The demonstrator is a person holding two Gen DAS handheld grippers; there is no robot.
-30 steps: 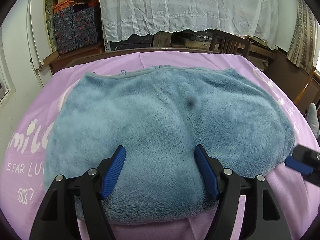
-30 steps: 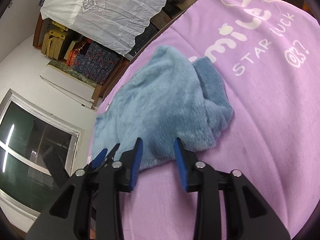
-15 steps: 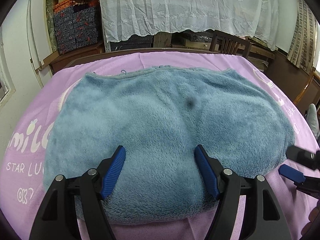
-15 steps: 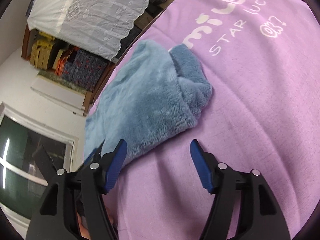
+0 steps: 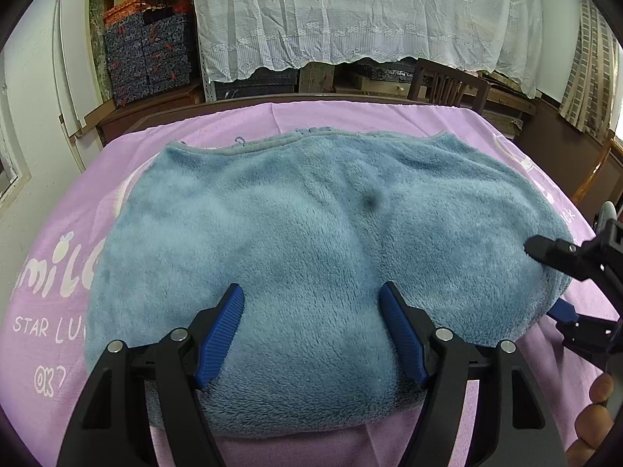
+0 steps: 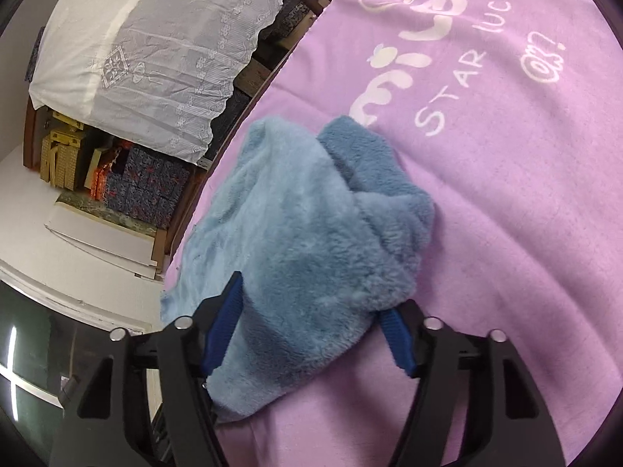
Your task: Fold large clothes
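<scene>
A fluffy blue garment point(image 5: 311, 241) lies folded on the purple sheet point(image 5: 58, 272). My left gripper point(image 5: 311, 334) is open, its blue pads over the garment's near edge, which bulges between them. My right gripper point(image 6: 311, 330) is open wide and straddles the garment's right end point(image 6: 311, 233), one pad above the fleece and one below it. The right gripper also shows in the left wrist view point(image 5: 560, 284), at the garment's right edge.
The purple sheet with white lettering point(image 6: 451, 113) covers the table. A white lace cloth point(image 5: 350, 11) hangs behind, with patterned boxes point(image 5: 148, 54) at the back left and a wooden chair point(image 5: 444, 81) at the far edge.
My right gripper opened from nearly shut to wide, then pushed forward over the garment's right end. My left gripper stayed still and open.
</scene>
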